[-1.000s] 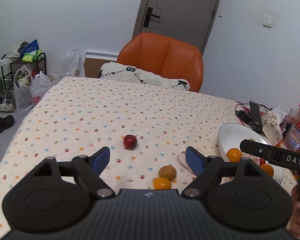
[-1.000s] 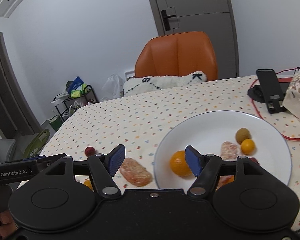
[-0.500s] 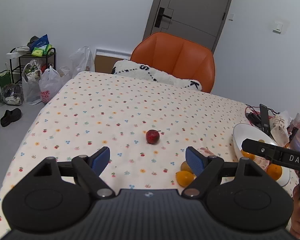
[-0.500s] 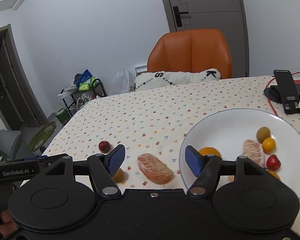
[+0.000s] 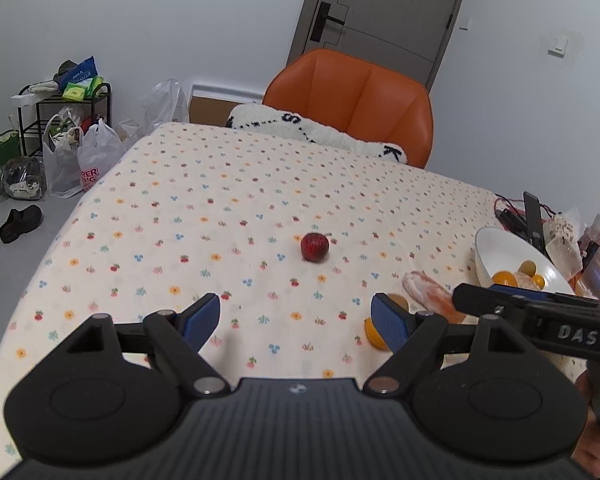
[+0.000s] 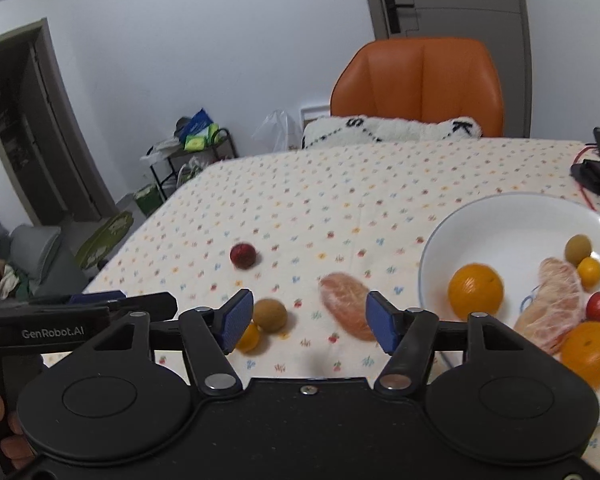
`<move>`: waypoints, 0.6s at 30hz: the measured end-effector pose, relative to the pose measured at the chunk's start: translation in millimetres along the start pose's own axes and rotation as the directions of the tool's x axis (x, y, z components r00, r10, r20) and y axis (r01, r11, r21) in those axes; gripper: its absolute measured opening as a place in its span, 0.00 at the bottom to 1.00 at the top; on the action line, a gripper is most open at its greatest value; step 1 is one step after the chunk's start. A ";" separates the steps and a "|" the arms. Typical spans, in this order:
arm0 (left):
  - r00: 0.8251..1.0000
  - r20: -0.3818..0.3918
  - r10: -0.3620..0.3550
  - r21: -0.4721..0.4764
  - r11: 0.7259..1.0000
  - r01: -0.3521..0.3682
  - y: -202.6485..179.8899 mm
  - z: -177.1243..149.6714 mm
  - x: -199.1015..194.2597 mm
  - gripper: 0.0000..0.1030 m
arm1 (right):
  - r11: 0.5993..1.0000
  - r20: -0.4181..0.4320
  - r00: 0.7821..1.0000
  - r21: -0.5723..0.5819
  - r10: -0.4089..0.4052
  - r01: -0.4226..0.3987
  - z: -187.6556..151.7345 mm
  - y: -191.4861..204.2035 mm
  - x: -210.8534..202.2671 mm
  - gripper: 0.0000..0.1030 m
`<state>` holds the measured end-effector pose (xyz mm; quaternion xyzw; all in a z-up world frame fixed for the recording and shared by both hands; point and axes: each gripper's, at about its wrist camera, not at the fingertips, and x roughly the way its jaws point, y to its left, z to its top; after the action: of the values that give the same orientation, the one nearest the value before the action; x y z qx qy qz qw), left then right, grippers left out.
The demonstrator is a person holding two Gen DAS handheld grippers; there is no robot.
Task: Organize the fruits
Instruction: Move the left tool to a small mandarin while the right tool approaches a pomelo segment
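My plate [image 6: 500, 216] at the right already holds several fruits, but I judge four remain on the worktop [image 5: 228, 208]: red fruit [image 5: 314, 247], brown fruit [image 6: 270, 315], small orange [image 6: 248, 337], peeled segment [image 6: 346, 311]. Left tongs [image 5: 296, 320] and right tongs [image 6: 308, 318] both gape, empty.

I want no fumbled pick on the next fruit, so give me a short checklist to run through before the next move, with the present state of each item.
1. Right gripper open and empty: ok.
2. Left gripper open and empty: ok.
3. Peeled pomelo segment between the right gripper's fingers: cannot tell; it looks ahead of them, blurred.
4. Room on the white plate: ok, its near-left part is bare.
5. Loose fruit located: ok; red fruit, brown kiwi and small orange lie on the tablecloth.
6. Grippers apart from each other: ok, though close.
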<state>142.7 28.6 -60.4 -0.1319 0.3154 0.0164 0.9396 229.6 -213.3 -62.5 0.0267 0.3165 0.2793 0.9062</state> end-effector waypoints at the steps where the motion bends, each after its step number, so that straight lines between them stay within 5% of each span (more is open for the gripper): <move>1: 1.000 -0.003 0.000 0.003 1.000 0.000 -0.6 -1.4 0.9 0.79 | 1.000 -0.008 1.000 0.000 -0.004 0.004 -1.1 -0.4 2.6 0.59; 18: 1.000 -0.011 -0.004 0.011 1.000 0.004 0.8 -3.3 10.6 0.79 | 0.988 -0.019 0.996 -0.125 -0.089 0.086 0.8 1.5 38.8 0.49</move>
<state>149.1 27.9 -69.5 -0.1276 0.3206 0.0119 0.9385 254.4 -191.6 -83.2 -0.0469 0.3104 0.2588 0.9135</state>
